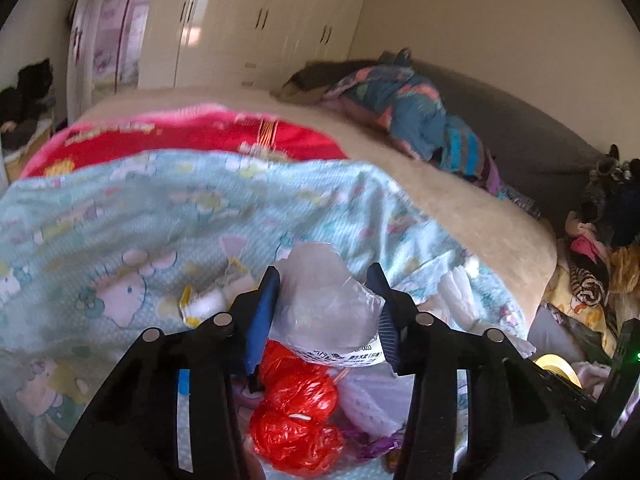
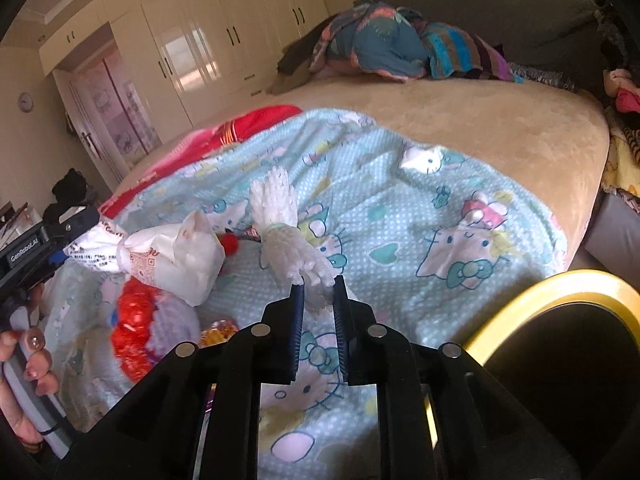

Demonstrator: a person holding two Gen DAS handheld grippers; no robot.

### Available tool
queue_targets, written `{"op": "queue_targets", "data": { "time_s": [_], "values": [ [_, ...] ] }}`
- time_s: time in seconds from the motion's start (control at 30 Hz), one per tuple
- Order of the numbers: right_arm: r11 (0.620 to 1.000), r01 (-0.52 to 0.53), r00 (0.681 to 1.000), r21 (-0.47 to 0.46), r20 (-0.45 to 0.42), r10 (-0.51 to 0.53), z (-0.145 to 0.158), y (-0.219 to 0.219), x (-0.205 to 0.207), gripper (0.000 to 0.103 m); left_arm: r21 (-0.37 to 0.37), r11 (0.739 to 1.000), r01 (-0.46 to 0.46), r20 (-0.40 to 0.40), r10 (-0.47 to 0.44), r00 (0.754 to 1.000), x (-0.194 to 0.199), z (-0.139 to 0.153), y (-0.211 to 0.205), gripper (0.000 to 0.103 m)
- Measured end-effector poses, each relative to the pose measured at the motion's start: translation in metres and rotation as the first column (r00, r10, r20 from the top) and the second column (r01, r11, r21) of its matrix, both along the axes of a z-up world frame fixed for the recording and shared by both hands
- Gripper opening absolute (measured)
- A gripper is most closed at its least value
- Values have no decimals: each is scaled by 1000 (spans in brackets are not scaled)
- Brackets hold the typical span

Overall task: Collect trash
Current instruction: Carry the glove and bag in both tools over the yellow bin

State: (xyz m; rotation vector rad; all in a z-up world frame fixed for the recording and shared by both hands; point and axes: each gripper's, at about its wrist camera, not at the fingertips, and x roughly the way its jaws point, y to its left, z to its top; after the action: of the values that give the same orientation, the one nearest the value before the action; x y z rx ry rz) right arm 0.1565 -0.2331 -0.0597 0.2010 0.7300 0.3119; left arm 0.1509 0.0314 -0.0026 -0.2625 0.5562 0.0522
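My left gripper (image 1: 324, 280) is shut on a crumpled white plastic bag (image 1: 324, 308) with black print, its blue pads pressing both sides. The right wrist view shows the same bag (image 2: 168, 256) pinched at its neck by the left gripper (image 2: 70, 240) and held above the bedding. A red plastic bag (image 1: 296, 412) lies just beneath it. My right gripper (image 2: 319, 290) is shut on the lower end of a white foam net sleeve (image 2: 280, 216), which stands up from the light blue cartoon blanket (image 2: 400, 240).
A yellow-rimmed bin with a black liner (image 2: 560, 304) sits at the lower right. Small wrappers lie on the blanket: a yellow-white one (image 1: 200, 304), an orange one (image 2: 218, 330). A person's hand (image 2: 36, 360) holds the left tool. Clothes are piled at the far end of the bed (image 2: 384, 40).
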Motion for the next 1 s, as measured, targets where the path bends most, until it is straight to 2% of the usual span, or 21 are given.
{"op": "queue_targets", "data": {
  "time_s": [0.2, 0.6, 1.0],
  "values": [
    [1000, 11, 999, 8, 46, -11, 21, -7, -19, 14, -3, 1000, 16, 78, -16, 997, -12, 22, -7, 35],
    [999, 45, 994, 17, 95, -47, 46, -28, -45, 14, -59, 996, 62, 164, -52, 985, -29, 56, -6, 32],
    [993, 114, 989, 23, 90, -115, 60, -73, -73, 14, -61, 986, 156, 174, -144, 974, -37, 54, -45, 32]
  ]
}}
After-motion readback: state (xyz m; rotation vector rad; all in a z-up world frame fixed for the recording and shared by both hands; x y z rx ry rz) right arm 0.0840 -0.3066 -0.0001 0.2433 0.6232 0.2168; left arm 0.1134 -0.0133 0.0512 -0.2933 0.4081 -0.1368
